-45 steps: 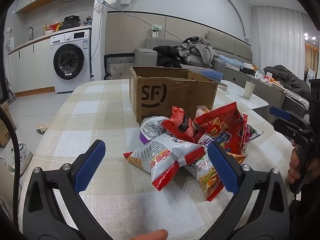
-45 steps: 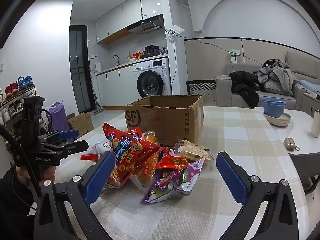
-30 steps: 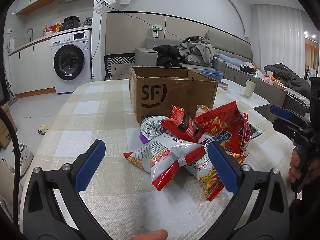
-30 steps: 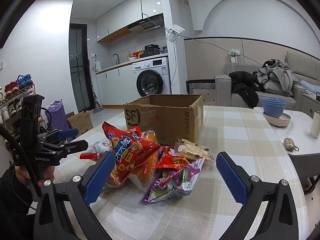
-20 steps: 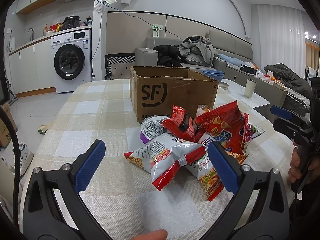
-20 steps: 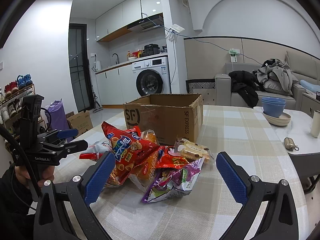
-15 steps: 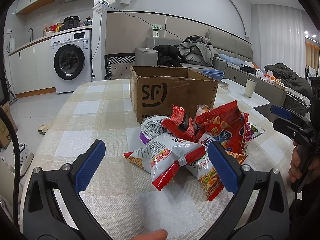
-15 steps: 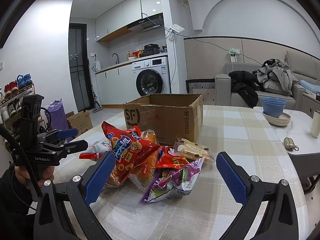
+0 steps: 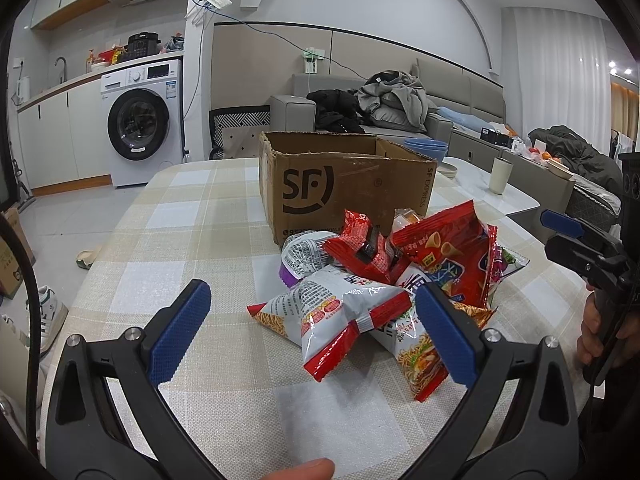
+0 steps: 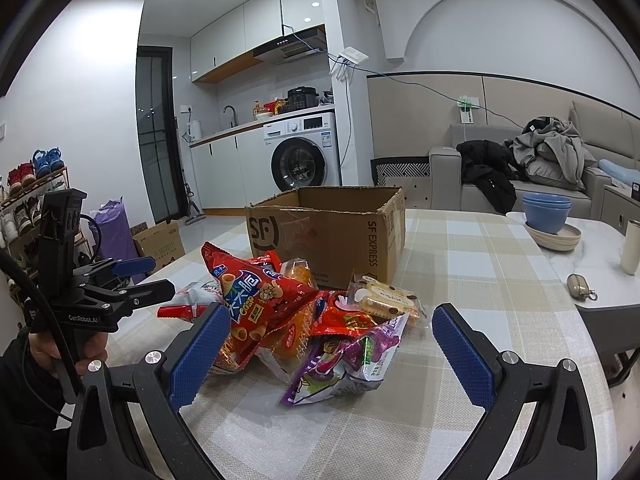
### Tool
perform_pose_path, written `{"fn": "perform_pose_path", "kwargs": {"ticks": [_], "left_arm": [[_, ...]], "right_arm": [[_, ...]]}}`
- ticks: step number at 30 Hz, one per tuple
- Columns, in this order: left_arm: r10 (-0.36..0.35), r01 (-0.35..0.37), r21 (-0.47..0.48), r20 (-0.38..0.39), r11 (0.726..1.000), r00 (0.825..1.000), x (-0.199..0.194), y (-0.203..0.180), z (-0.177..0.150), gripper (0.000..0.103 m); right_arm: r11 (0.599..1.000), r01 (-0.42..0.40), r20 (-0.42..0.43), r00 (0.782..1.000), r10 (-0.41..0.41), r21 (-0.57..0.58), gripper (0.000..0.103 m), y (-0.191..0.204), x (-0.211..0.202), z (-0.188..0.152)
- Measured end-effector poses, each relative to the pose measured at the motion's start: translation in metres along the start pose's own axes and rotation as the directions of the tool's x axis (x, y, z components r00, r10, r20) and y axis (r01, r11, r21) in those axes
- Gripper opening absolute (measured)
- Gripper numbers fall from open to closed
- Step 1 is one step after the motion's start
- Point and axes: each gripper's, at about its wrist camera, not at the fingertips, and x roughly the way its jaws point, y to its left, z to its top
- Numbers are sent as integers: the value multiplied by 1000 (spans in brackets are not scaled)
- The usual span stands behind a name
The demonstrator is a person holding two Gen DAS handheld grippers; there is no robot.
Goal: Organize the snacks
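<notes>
A pile of snack bags lies on the checked tablecloth (image 9: 224,380) in front of an open cardboard SF box (image 9: 344,184). In the left wrist view a white and red bag (image 9: 340,312) lies nearest, with a large red cone-snack bag (image 9: 452,248) behind it. My left gripper (image 9: 312,320) is open and empty, just short of the pile. In the right wrist view the red bag (image 10: 256,300), a purple bag (image 10: 344,364) and a biscuit pack (image 10: 384,296) lie before the box (image 10: 328,232). My right gripper (image 10: 328,332) is open and empty, in front of the pile.
Blue bowls (image 10: 546,208) on a plate, a cup (image 10: 632,252) and a small pouch (image 10: 578,284) sit on a white table at the right. A washing machine (image 9: 140,124) and a sofa with clothes (image 9: 384,104) stand beyond the table.
</notes>
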Motion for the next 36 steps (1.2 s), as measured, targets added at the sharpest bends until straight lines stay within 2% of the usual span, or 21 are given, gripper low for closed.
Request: {"fn": "perform_pose_path", "kwargs": {"ticks": [36], "left_arm": [[-2,2,1,-6,1000,1000,0,2,0,102]], "right_arm": [[1000,12,-11,1000,-12,8,103,-2,1,-5]]}}
